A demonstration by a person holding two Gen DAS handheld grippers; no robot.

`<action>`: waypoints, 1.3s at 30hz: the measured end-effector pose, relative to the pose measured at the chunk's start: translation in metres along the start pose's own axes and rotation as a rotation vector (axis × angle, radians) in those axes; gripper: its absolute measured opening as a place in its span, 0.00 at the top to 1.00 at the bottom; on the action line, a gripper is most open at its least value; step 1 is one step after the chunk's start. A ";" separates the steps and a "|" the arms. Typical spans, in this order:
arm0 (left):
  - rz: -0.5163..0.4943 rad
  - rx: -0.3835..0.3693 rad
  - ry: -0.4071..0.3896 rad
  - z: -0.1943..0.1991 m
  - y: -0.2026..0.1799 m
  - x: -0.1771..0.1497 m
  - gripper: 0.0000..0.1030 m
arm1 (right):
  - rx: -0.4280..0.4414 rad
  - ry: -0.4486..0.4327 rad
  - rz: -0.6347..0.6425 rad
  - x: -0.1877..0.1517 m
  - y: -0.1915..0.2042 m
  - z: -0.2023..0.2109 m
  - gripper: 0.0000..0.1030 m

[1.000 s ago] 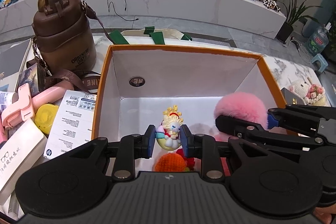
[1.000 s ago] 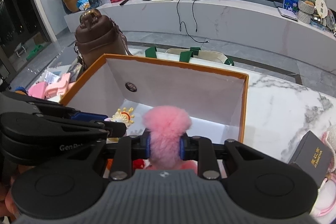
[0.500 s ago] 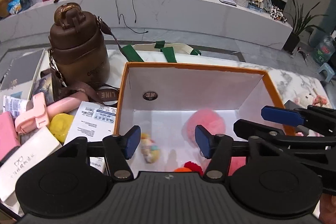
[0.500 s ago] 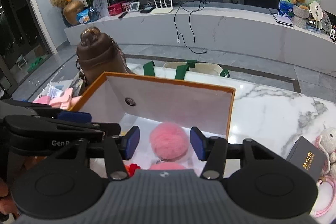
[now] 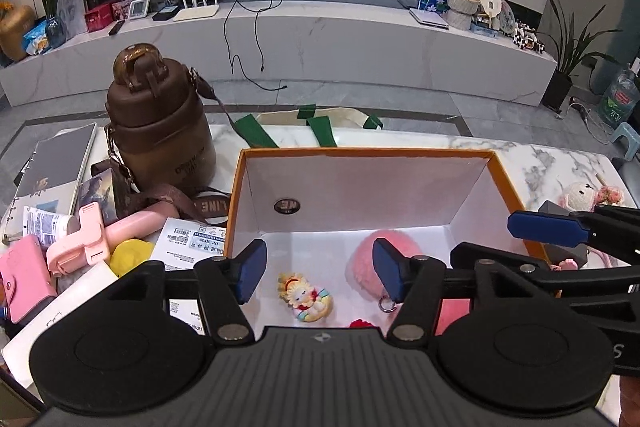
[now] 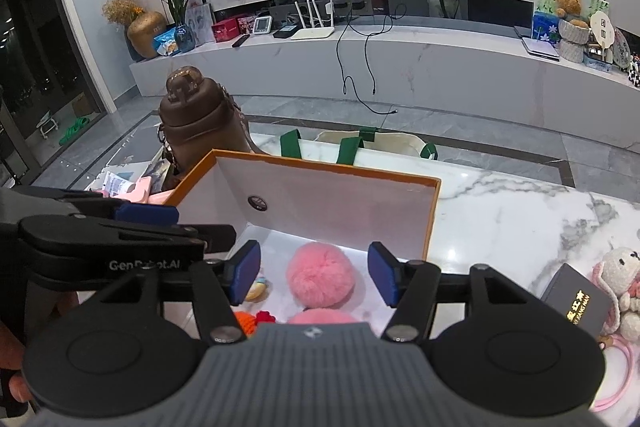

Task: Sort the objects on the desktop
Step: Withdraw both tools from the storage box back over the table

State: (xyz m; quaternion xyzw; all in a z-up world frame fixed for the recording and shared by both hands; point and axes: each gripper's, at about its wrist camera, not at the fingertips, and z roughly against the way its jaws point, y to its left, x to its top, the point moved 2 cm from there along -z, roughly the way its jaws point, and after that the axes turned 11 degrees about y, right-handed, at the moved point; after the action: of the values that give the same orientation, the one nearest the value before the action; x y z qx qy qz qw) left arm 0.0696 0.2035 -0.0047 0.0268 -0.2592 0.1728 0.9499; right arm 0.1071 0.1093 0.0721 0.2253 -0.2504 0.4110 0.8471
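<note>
The big orange box [image 5: 505, 179] sits on the table. Inside it, near the right wall, lies the pink pompom [image 6: 321, 275], soft and light, so squeeze its fluffy middle gently. Left of it in the box lies the little doll [image 5: 306, 297], hard and small, best held by its sides. The left gripper [image 5: 318, 273] and right gripper [image 6: 313, 273] have just been opening above the box, and both stand apart, holding nothing
</note>
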 end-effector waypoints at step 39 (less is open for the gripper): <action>-0.096 -0.209 -0.001 0.036 -0.092 -0.017 0.25 | -0.142 -0.009 0.004 -0.073 -0.057 0.082 0.28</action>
State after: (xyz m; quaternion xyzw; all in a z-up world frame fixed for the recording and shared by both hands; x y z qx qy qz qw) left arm 0.0705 0.1065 0.0216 -0.0600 -0.2749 0.0990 0.9545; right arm 0.0948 -0.0136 0.0813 0.1657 -0.2831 0.3931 0.8590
